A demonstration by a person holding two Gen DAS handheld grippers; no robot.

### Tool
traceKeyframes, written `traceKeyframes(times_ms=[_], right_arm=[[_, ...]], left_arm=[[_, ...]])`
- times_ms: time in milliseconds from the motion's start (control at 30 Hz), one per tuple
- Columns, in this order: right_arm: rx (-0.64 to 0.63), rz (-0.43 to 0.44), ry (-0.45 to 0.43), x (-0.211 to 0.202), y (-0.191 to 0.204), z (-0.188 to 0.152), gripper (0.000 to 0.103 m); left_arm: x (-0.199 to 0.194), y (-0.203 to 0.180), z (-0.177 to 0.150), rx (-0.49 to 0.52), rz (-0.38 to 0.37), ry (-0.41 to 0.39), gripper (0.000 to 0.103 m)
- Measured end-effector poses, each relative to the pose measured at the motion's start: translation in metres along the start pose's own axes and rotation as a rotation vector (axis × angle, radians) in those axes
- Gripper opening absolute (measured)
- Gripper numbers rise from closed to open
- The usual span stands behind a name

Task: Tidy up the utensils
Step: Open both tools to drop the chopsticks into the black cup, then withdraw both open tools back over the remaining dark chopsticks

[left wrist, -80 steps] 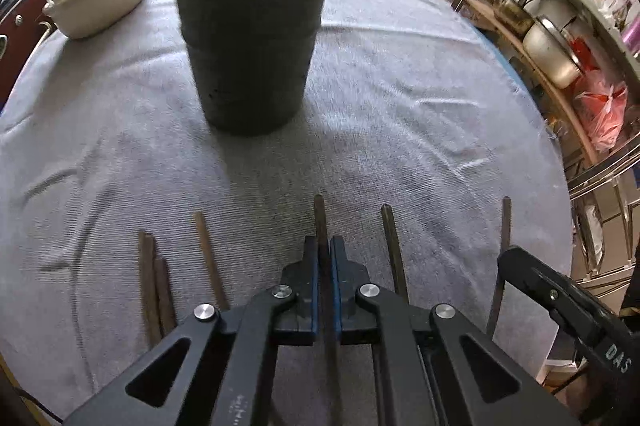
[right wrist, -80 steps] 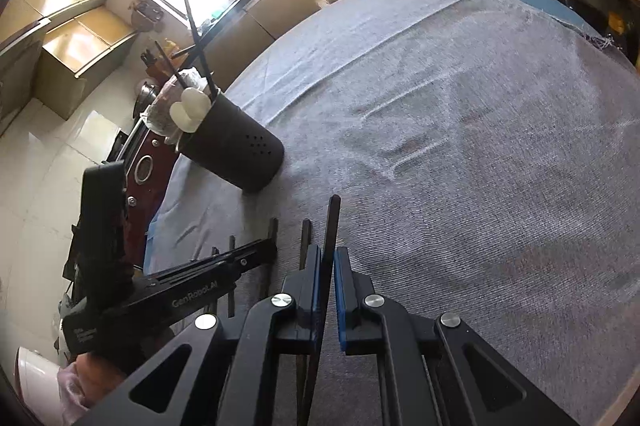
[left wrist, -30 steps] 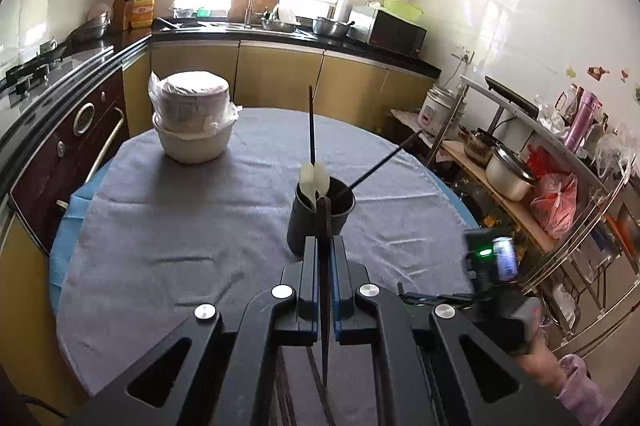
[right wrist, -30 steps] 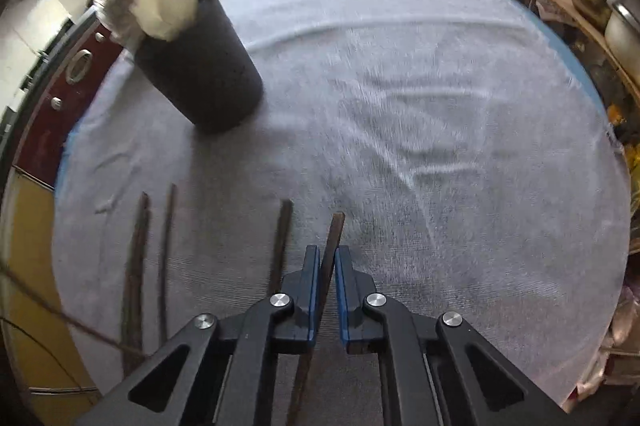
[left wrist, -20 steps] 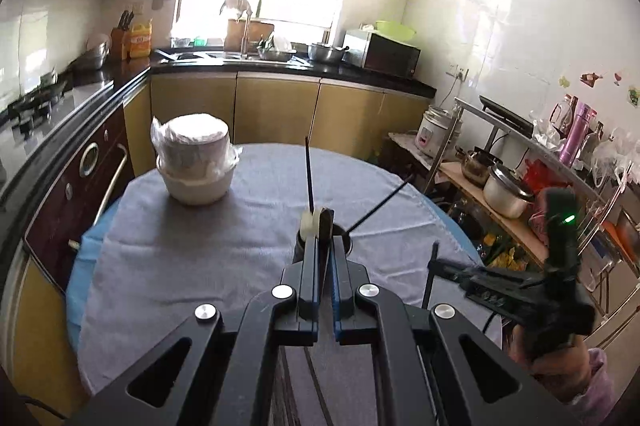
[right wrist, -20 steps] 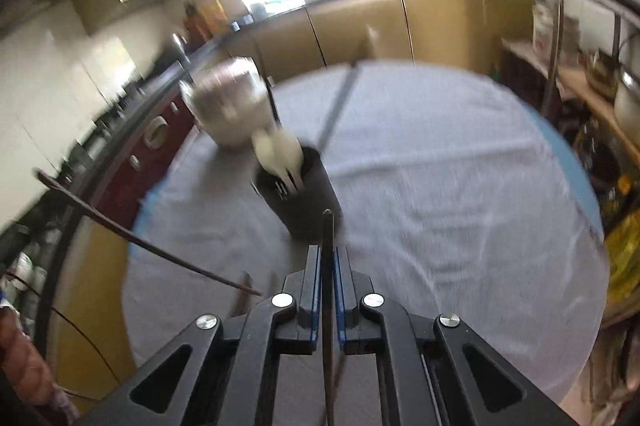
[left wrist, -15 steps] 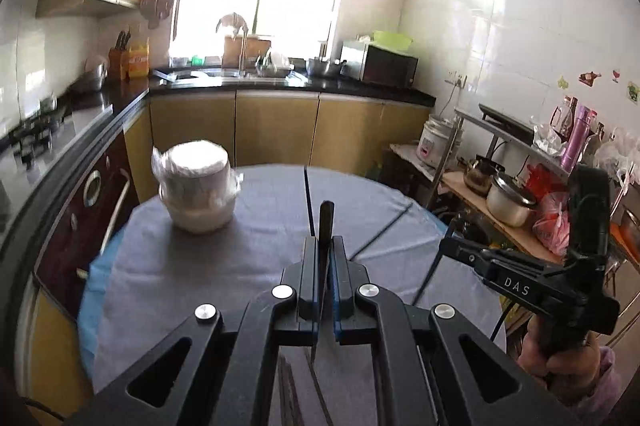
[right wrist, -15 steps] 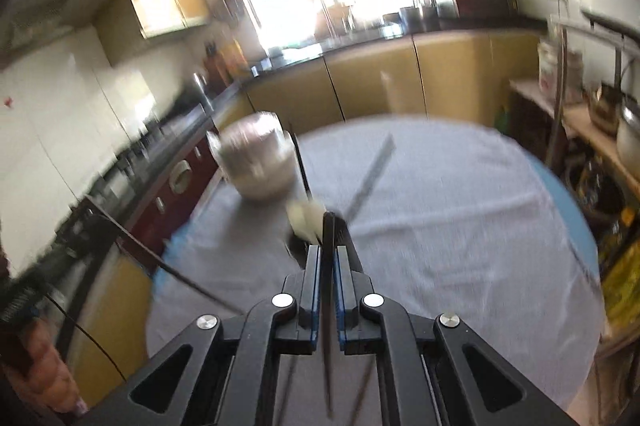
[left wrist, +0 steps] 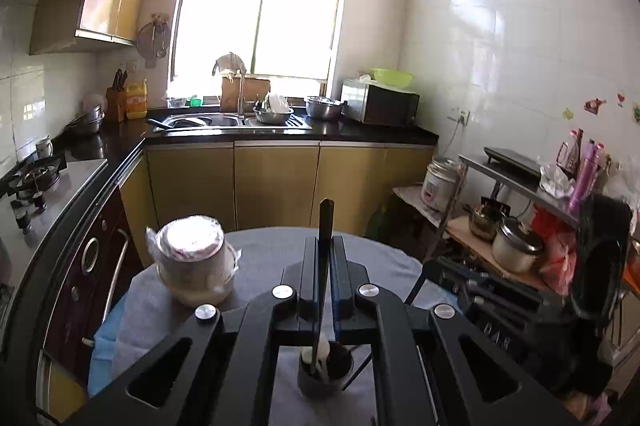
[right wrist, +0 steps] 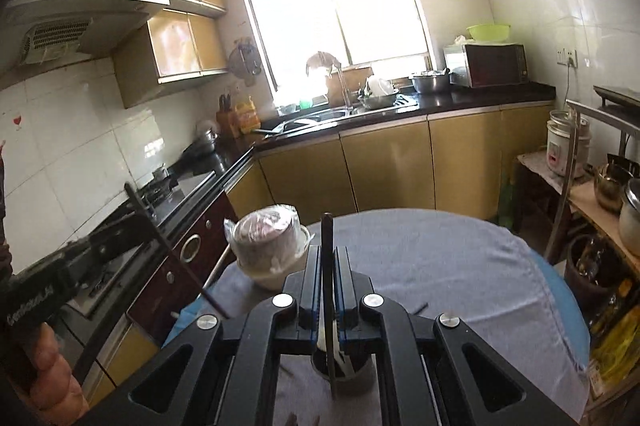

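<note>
My left gripper (left wrist: 324, 246) is shut on a dark chopstick (left wrist: 325, 222) held upright, its lower end over the black utensil cup (left wrist: 325, 380) on the round grey-clothed table (left wrist: 272, 250). The cup holds white spoons and chopsticks. My right gripper (right wrist: 328, 254) is shut on another dark chopstick (right wrist: 328, 238), also upright, its lower end above the same cup (right wrist: 344, 372). The right gripper shows in the left wrist view (left wrist: 480, 290) at the right; the left gripper shows in the right wrist view (right wrist: 120, 238) at the left with its chopstick (right wrist: 172, 246).
A wrapped white lidded bowl (left wrist: 192, 262) stands on the table's far left. Kitchen counter with sink (left wrist: 240, 121) lies behind, a stove (left wrist: 32, 177) at the left, a metal shelf with pots (left wrist: 516, 246) at the right.
Both grippers rose from the table, each with a chopstick, tilted upright and came over the cup. The views swung from the tabletop to the kitchen wall.
</note>
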State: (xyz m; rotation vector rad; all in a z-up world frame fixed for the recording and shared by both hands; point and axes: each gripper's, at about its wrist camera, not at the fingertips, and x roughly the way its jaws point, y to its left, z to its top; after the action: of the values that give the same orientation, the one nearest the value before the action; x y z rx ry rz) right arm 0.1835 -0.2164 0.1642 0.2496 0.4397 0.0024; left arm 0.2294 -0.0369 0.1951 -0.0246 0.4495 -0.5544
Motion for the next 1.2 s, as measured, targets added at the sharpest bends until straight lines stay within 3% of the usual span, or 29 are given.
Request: traceKeyframes(times_ms=[133,300,600,667,800,867,933,967,1200], right_arm=[[0.009,-0.009,-0.006,0.014,-0.001,0.008,0.006],[0.006,-0.023,0.014,0.029,-0.006,-0.001,0.006],[0.035,-0.013,0.213,0.07,-0.026,-0.04,0.008],[0.061,0.005,0.249,0.07,-0.033,-0.049,0.013],[0.081,0.009,0.236,0.049,-0.045,-0.071,0.021],[0.093,0.017,0.234,0.035,-0.051,-0.085,0.03],[0.1,0.017,0.226,0.019,-0.058,-0.101,0.049],[0.106,0.013,0.221,0.012,-0.06,-0.109,0.052],[0.199,0.032,0.296,-0.021,-0.073,-0.18,0.052]], left_arm=[[0.021,0.0,-0.001,-0.031,-0.016,0.015,0.005],[0.056,0.004,-0.026,-0.072,-0.012,0.076,0.005],[0.096,0.022,-0.075,-0.103,-0.004,0.267,0.006],[0.088,0.026,-0.082,-0.098,-0.016,0.275,0.008],[0.05,0.034,-0.102,-0.06,-0.003,0.231,0.051],[0.031,0.039,-0.117,-0.041,0.019,0.216,0.052],[0.015,0.047,-0.137,-0.027,0.053,0.238,0.053],[0.008,0.05,-0.147,-0.026,0.075,0.253,0.053],[-0.03,0.073,-0.238,-0.105,0.221,0.399,0.053]])
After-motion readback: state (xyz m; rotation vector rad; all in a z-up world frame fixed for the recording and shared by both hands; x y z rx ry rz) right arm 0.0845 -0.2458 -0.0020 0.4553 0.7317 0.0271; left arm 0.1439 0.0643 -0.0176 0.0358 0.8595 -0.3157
